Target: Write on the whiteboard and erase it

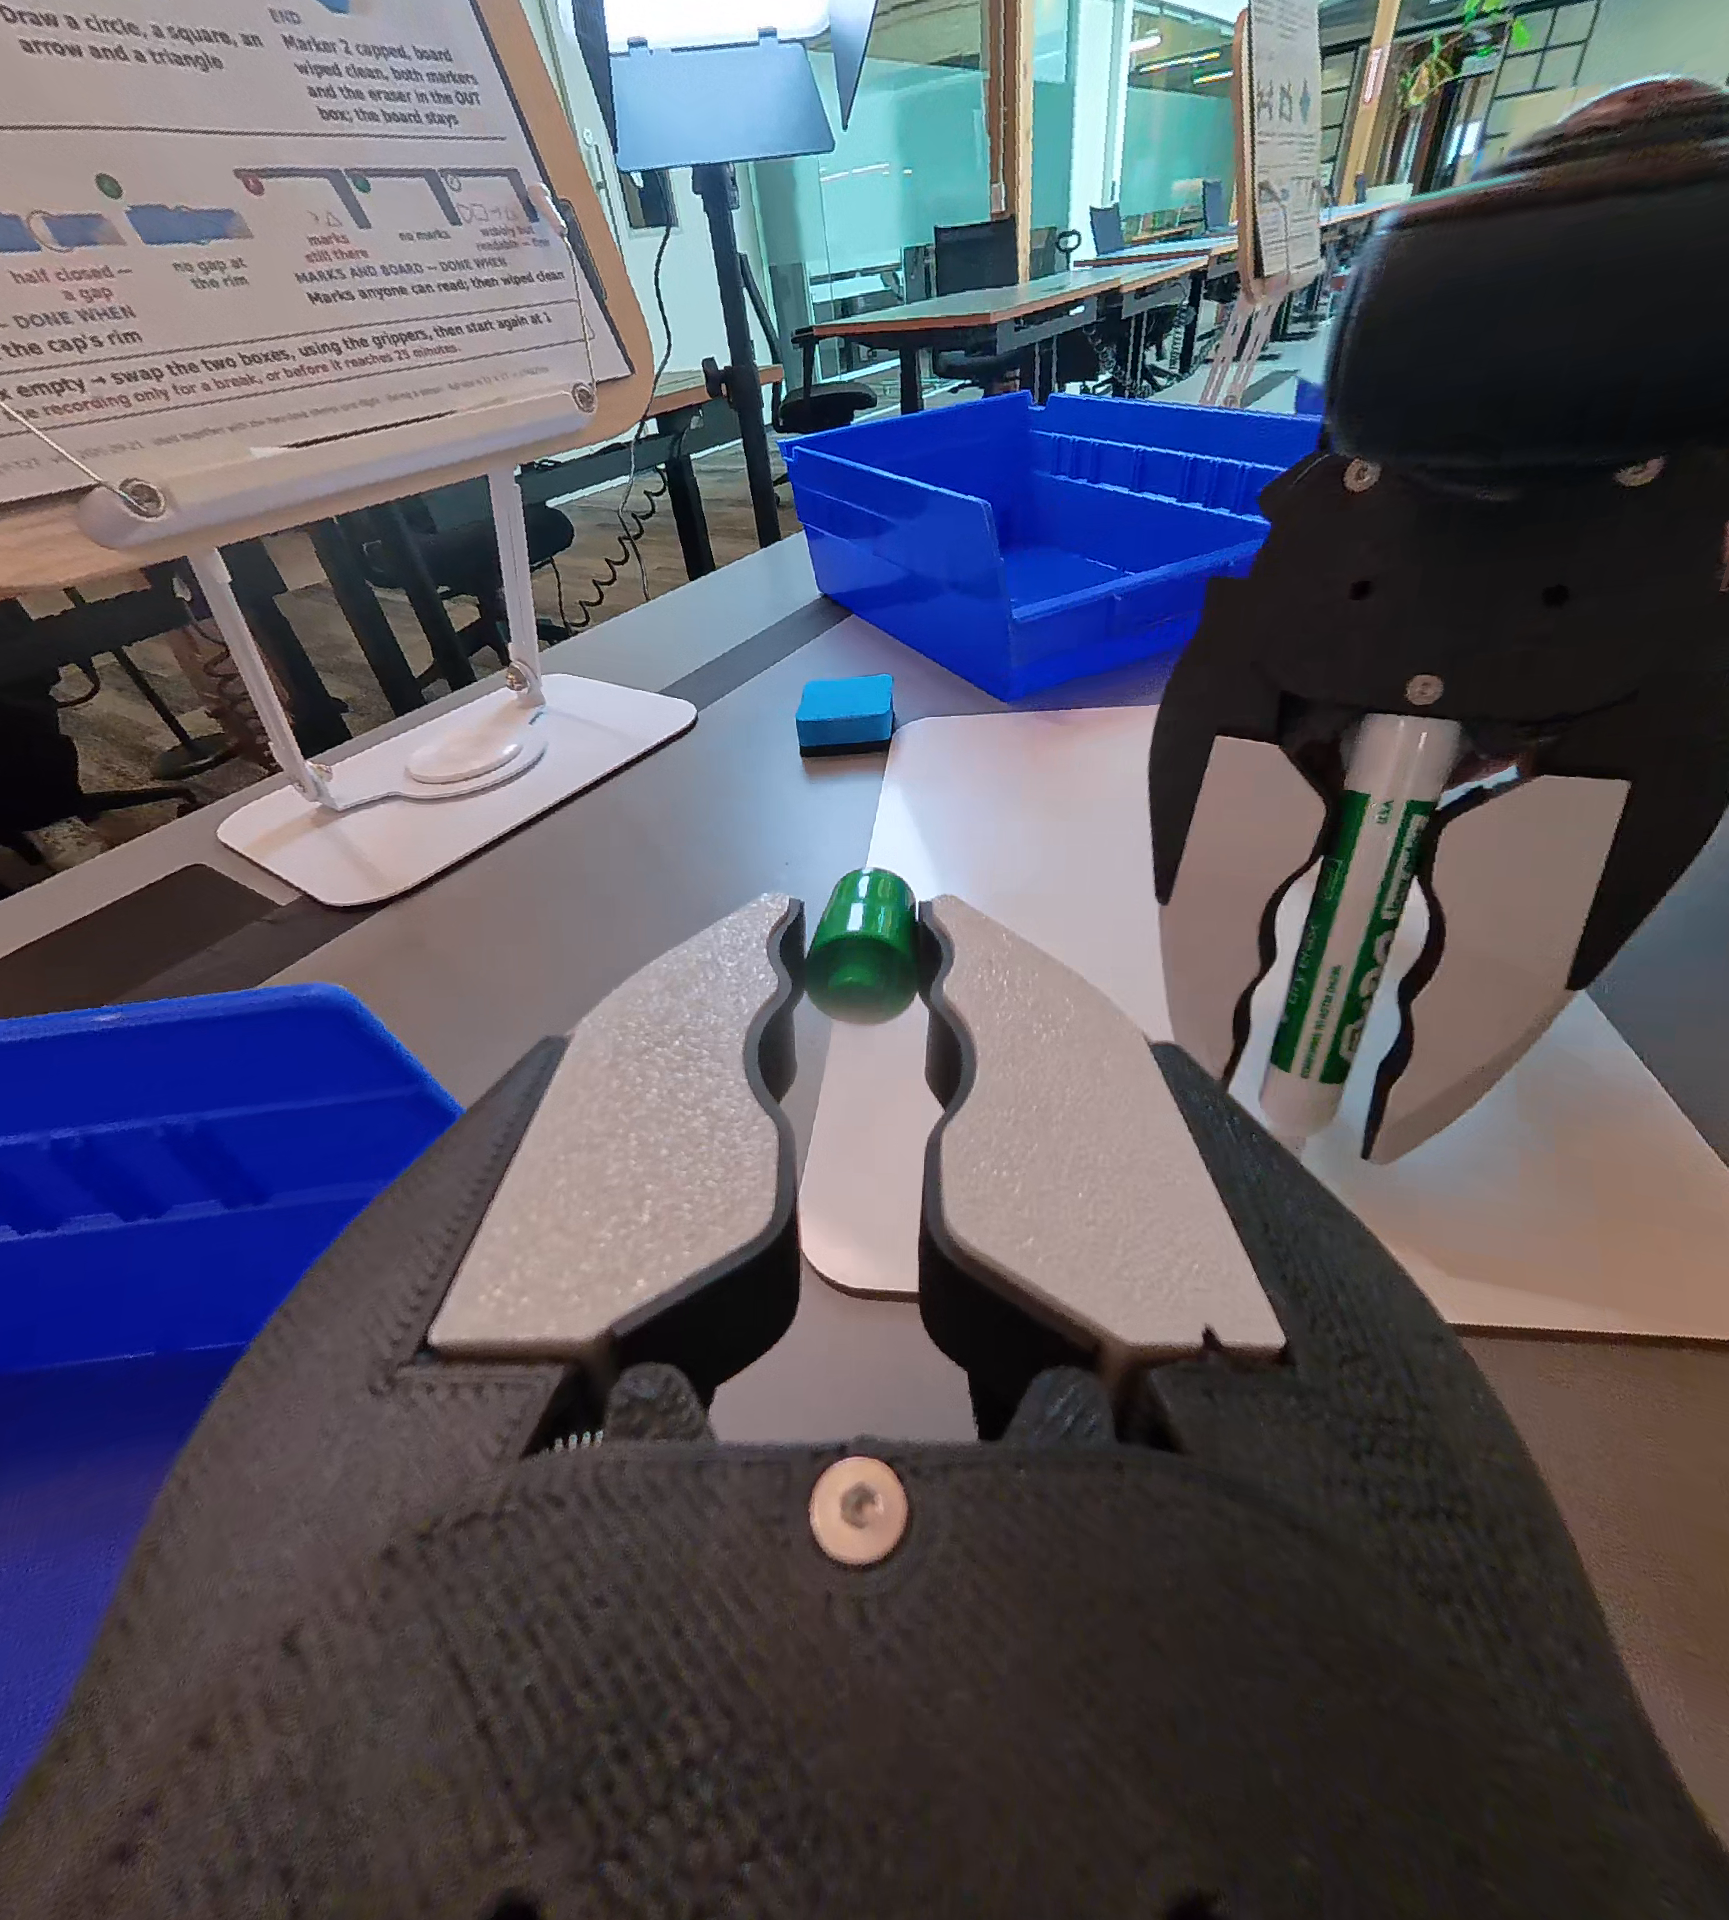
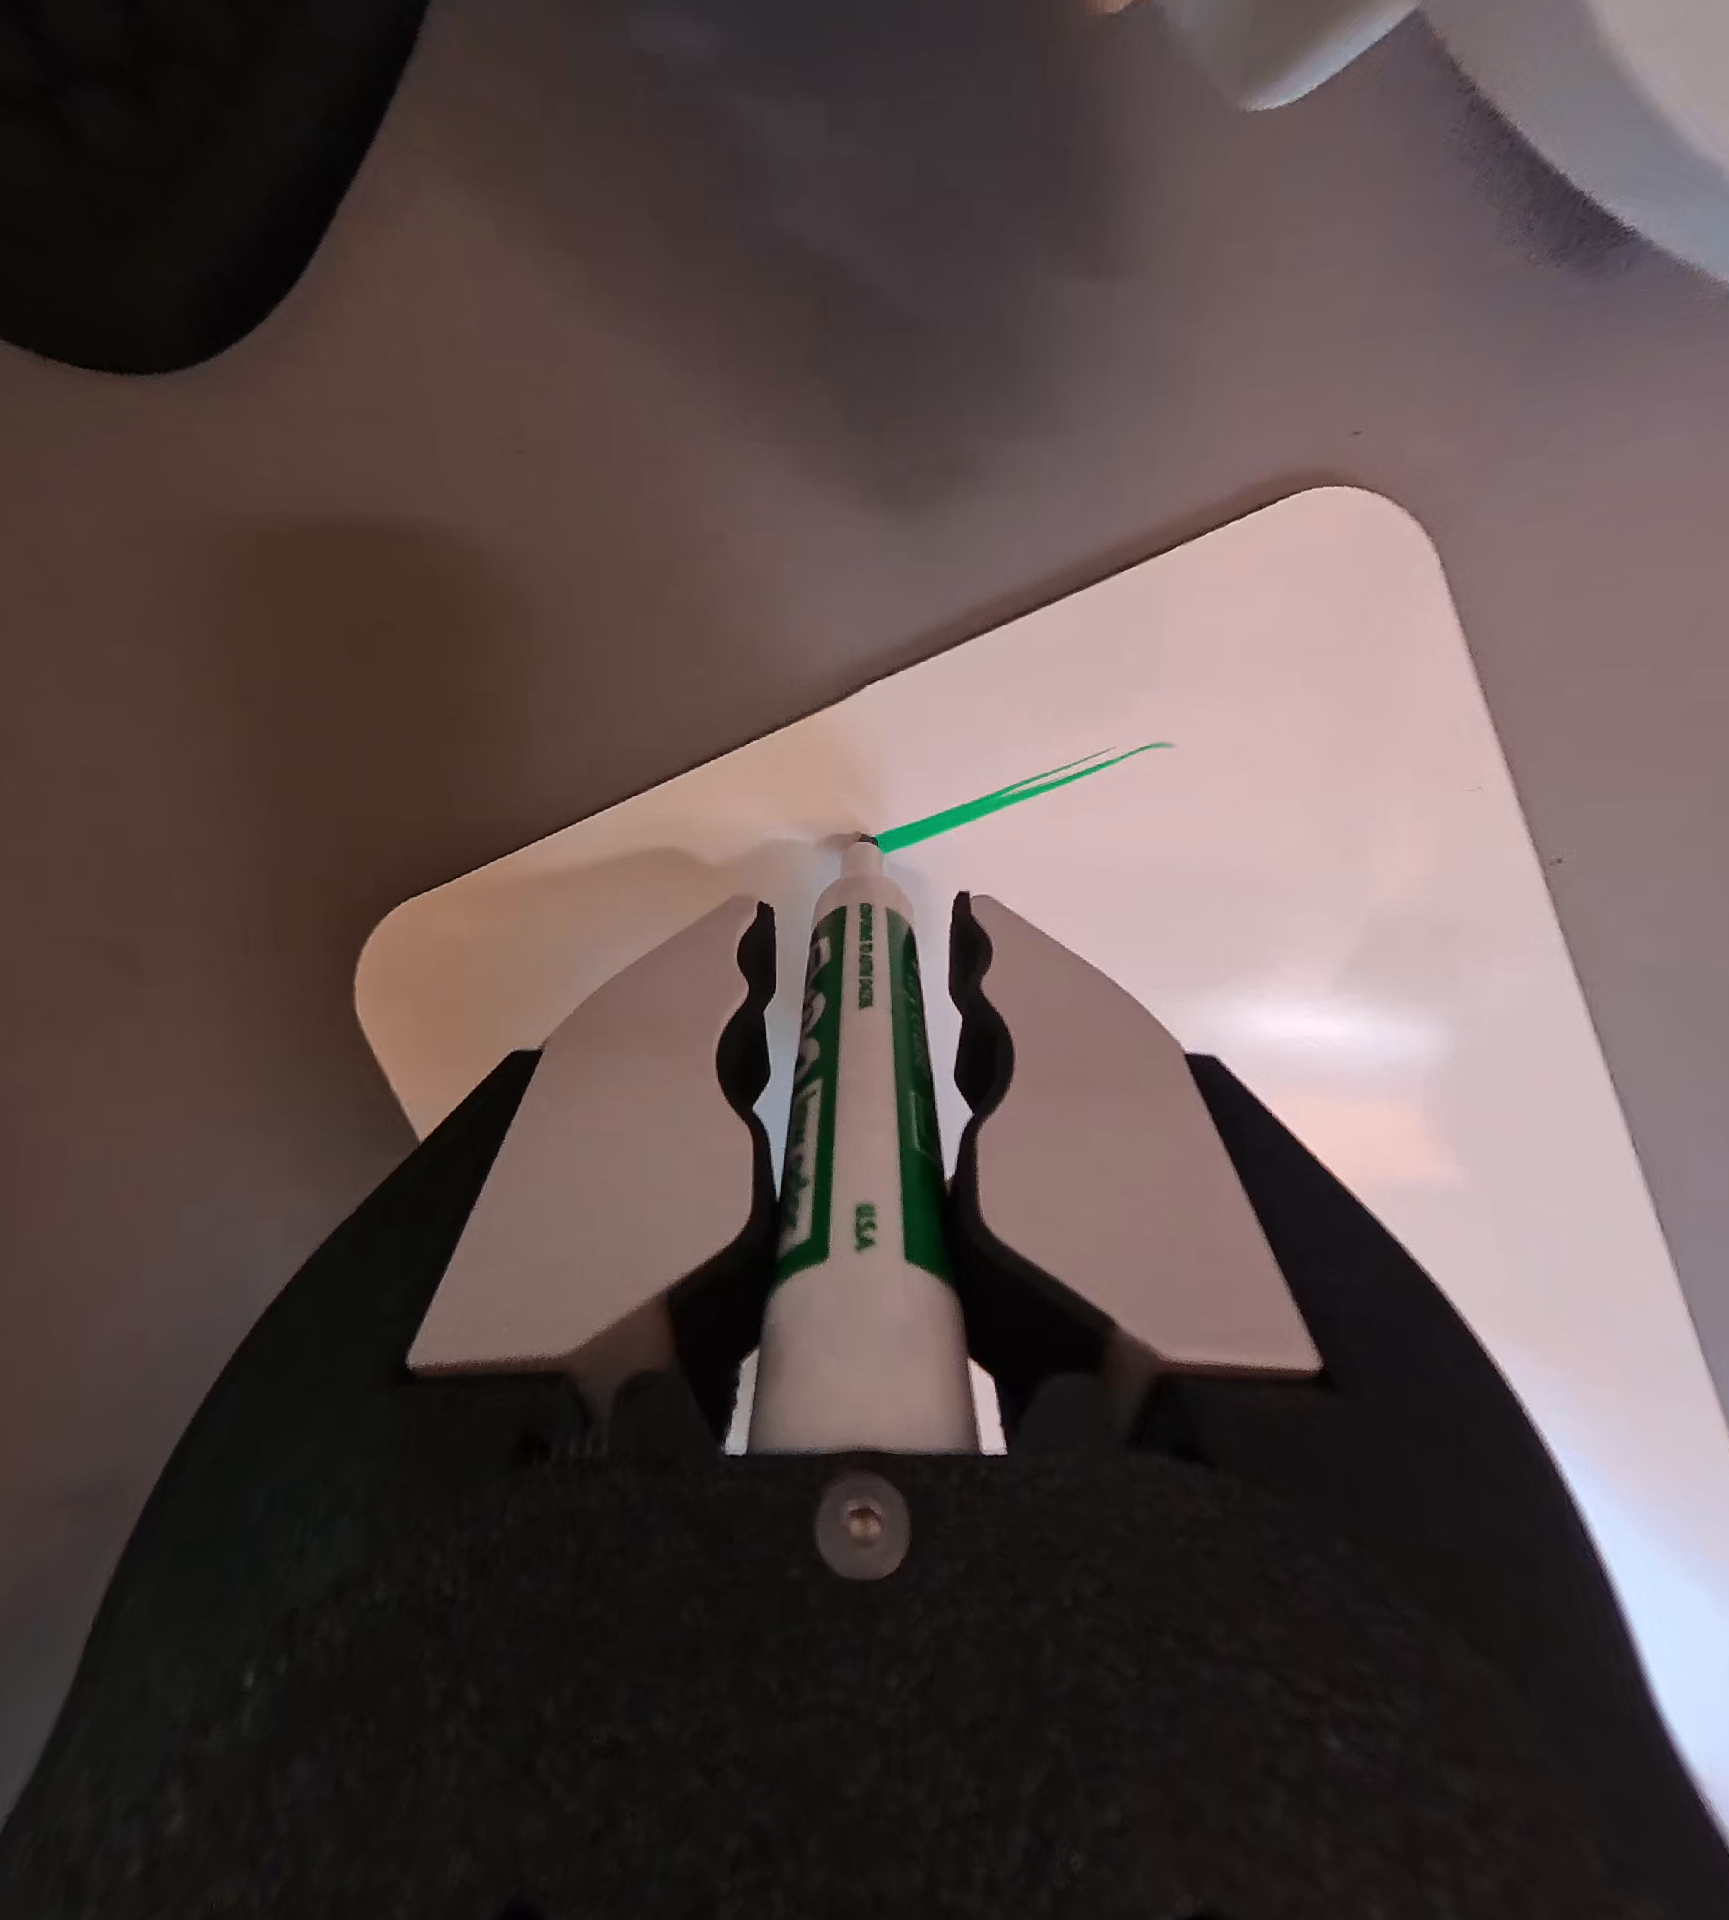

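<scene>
Left wrist view: eraser (image 1: 844, 713) beside whiteboard (image 1: 1026, 821); left gripper (image 1: 862, 951) clamps cap (image 1: 862, 948).

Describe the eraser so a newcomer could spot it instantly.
Start at the white whiteboard lying flat on the grey table. Just off its far left corner, before the far blue bin, sits the eraser: a small rounded block, bright blue on top with a black underside.
</scene>
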{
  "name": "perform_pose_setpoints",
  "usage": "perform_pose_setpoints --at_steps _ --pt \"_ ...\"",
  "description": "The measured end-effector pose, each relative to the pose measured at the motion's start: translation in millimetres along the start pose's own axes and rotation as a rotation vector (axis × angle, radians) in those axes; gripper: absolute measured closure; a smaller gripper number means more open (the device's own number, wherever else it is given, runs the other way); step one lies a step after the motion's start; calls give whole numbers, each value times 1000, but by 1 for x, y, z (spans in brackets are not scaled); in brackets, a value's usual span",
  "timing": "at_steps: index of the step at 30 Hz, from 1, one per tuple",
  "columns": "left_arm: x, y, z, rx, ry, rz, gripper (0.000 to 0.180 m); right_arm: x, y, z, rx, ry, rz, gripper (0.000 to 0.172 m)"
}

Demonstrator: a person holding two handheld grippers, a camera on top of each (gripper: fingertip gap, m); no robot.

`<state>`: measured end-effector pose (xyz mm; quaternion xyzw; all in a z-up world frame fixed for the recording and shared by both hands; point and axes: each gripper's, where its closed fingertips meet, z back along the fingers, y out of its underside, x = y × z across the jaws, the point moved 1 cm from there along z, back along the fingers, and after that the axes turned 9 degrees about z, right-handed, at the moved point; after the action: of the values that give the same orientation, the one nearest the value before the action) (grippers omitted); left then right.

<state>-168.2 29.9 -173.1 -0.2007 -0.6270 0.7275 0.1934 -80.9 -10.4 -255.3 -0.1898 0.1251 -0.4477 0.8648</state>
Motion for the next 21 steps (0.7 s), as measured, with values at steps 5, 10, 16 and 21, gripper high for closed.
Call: perform_pose_setpoints --at_steps 5,10,16,21 --pt "0 -1 0 -3 -3 -4 160 -1 -4 2 -13 -5 -7 138" --pt "3 -3 2 -12 -14 3 160 -34 -14 14 -43 77 -37 138" --pt "6 -4 5 -13 -31 -11 160 -53 -14 -3 47 47 -65 138" --pt "11 -6 10 -16 -48 -10 160 -59 -14 -6 96 33 -101 138"
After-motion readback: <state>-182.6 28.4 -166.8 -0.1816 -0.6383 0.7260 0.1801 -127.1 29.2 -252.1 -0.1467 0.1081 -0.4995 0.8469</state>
